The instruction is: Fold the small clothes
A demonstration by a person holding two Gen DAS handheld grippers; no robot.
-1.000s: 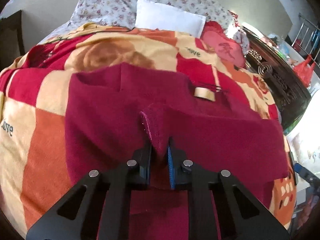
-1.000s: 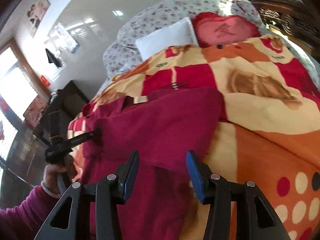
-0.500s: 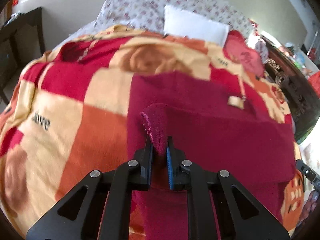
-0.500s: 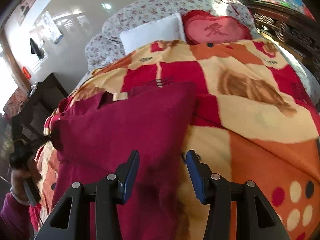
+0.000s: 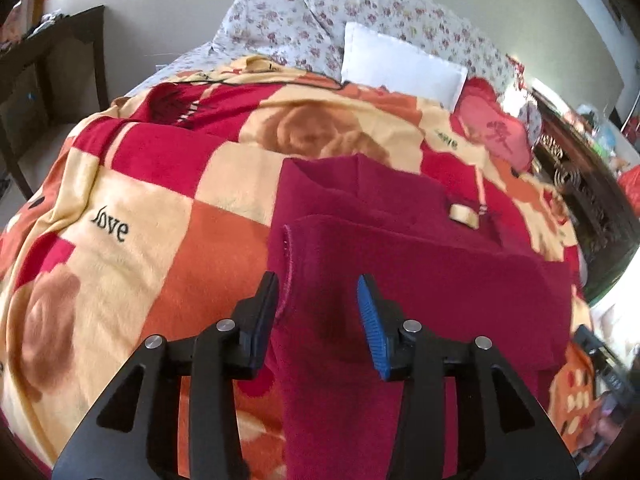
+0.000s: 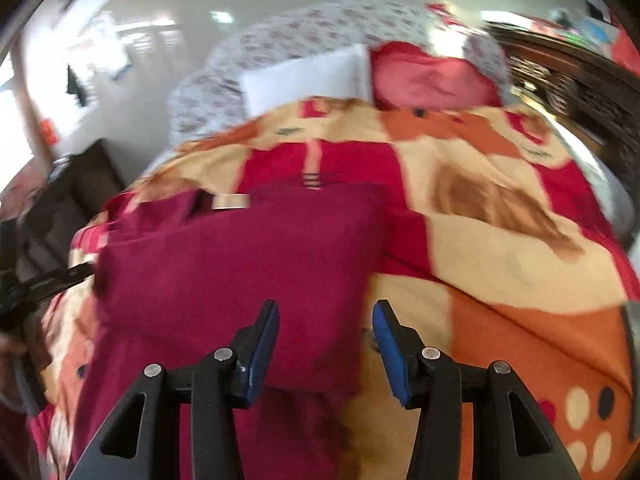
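A dark red garment lies folded over itself on a red, orange and cream blanket on a bed. A tan label shows near its far edge. My left gripper is open just above the garment's folded left edge, holding nothing. In the right wrist view the garment lies in front, with the label at its far side. My right gripper is open over the garment's near right corner, empty. The left gripper shows at the far left there.
A white pillow, floral pillows and a red cushion lie at the head of the bed. A dark wooden table stands left of the bed. A carved dark wood frame runs along the right side.
My left gripper has opened and let go of the garment's edge after carrying it over to the left. The fold now lies flat. My right gripper stayed open and shifted slightly.
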